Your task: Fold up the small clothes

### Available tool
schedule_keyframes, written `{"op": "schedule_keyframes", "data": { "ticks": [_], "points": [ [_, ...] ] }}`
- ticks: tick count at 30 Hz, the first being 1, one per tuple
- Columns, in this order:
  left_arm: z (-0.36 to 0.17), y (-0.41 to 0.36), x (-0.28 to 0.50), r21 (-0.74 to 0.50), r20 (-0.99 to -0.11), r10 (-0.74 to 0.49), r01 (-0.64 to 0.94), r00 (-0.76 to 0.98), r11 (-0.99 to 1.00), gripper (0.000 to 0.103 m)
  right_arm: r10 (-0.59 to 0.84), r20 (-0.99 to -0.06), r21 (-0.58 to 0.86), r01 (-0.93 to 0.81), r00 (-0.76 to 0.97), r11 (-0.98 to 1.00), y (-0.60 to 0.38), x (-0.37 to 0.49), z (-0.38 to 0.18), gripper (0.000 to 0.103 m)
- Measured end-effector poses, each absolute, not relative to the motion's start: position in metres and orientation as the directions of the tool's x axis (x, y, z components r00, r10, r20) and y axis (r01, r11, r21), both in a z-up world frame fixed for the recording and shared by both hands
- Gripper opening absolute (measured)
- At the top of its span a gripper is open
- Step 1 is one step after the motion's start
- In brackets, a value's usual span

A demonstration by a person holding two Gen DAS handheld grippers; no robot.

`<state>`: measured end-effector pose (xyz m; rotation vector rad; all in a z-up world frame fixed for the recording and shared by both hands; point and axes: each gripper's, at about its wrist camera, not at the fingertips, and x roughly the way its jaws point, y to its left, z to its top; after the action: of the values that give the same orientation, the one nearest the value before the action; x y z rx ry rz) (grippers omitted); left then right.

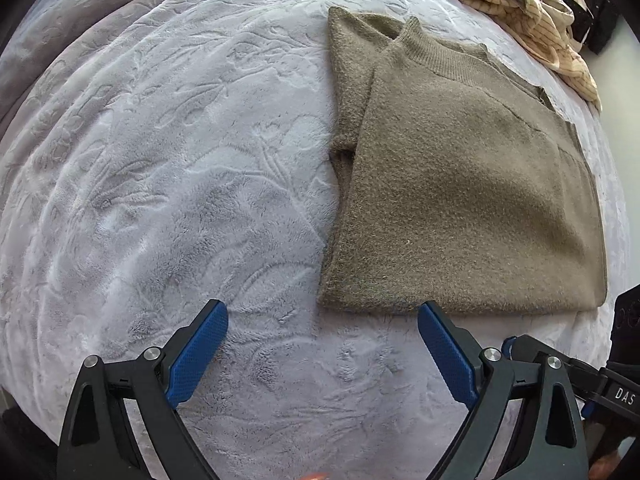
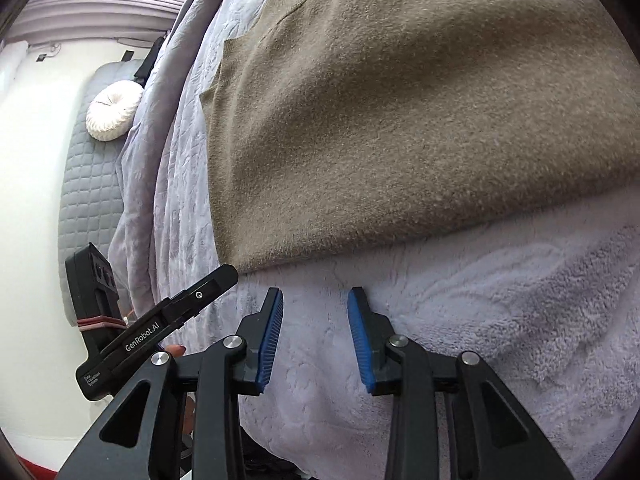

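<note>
An olive-brown knit sweater (image 1: 460, 184) lies folded on a pale lilac plush blanket (image 1: 168, 168), its ribbed collar at the far end and a sleeve folded under on its left. My left gripper (image 1: 322, 308) hangs over the blanket just before the sweater's near hem, jaws wide open and empty. In the right wrist view the sweater (image 2: 400, 120) fills the upper half. My right gripper (image 2: 316, 294) sits low over the blanket just short of the sweater's near edge, jaws partly open with nothing between them.
A heap of cream striped and other clothes (image 1: 540, 24) lies at the blanket's far right. A second hand-held gripper body (image 2: 160, 328) shows at the left of the right wrist view. Beyond the bed edge stand a grey quilted cushion (image 2: 88, 184) and a round white pillow (image 2: 114, 112).
</note>
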<state>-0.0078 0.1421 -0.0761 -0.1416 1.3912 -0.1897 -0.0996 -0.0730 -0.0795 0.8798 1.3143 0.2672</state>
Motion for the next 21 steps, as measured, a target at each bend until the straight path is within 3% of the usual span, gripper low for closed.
{"op": "schedule_keyframes", "data": {
  "ticks": [4, 12, 21],
  "points": [
    [-0.076, 0.136, -0.003, -0.226, -0.958, -0.228, 0.032, 0.171, 0.974, 0.102, 0.646, -0.701, 0.713, 0.298, 0.302, 0.634, -0.075, -0.099, -0.078, 0.049],
    [-0.083, 0.151, 0.011, -0.245, -0.961, -0.241, -0.019, 0.137, 0.969, 0.102, 0.653, -0.660, 0.751, 0.347, 0.371, 0.562, -0.086, -0.099, -0.083, 0.050],
    [-0.077, 0.176, 0.031, -0.480, -0.872, -0.465, -0.075, 0.150, 0.874, 0.102, 0.651, -0.525, 0.847, 0.408, 0.548, 0.340, -0.092, -0.095, -0.103, 0.051]
  ]
}}
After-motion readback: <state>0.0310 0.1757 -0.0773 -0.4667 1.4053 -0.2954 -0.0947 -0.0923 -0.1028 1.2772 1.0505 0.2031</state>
